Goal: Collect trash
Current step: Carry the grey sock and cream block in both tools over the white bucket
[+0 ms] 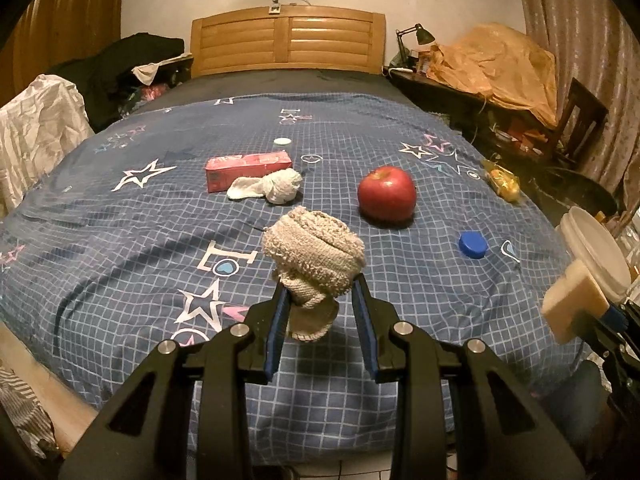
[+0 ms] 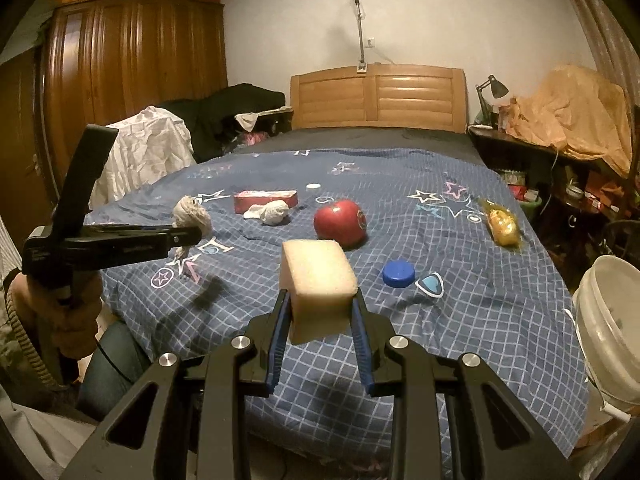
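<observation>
Across the blue checked bedspread [image 1: 120,264], from left to right: the left claw [image 1: 320,300] is closed on a rolled beige knitted sock [image 1: 316,256], held up off the bed with its blue pads pressing the lower end of the roll. In the right wrist view the same claw [image 2: 188,236] shows side-on at the left edge, gripped by a gloved hand [image 2: 60,304]. Beyond it, on the bedspread, a red carton [image 1: 248,170] lies flat with a crumpled white sock [image 1: 272,188] touching its front side, and a small white cap [image 1: 283,141] sits farther back. A red apple [image 1: 386,194] rests near the middle of the bed, a blue bottle cap [image 1: 473,244] nearer and to its right, and a yellow wrapped packet [image 1: 502,181] lies by the right edge of the bed. The right claw [image 2: 320,308] is clamped on a pale yellow sponge block [image 2: 318,280], held above the bed. A white bucket [image 2: 608,332] stands just off the bed's right side.
</observation>
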Available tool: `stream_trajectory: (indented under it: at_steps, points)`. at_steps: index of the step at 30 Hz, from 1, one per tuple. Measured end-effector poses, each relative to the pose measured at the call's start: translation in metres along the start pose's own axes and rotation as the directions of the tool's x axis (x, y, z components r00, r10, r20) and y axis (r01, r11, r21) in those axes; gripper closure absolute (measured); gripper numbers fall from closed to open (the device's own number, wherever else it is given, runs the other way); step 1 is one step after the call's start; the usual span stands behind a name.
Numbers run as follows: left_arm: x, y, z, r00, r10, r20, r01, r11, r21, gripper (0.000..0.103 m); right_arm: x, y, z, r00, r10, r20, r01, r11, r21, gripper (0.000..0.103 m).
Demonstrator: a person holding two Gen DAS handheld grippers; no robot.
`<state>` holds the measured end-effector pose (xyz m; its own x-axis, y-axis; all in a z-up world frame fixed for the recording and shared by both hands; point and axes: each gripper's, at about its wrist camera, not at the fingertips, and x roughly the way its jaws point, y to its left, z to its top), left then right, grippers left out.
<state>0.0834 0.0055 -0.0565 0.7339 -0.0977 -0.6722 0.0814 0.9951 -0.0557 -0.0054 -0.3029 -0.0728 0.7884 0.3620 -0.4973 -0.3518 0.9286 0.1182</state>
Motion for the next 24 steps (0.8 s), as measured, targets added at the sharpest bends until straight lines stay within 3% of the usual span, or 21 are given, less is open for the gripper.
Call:
stream_trajectory:
  at_steps: [24]
  points:
    - [-0.002, -0.042, 0.014, 0.996, 0.082, 0.029, -0.084, 0.993, 0.084, 0.073, -0.030, -0.005, 0.009, 0.996, -0.053, 0.073, 0.052, 0.999, 0.015, 0.072]
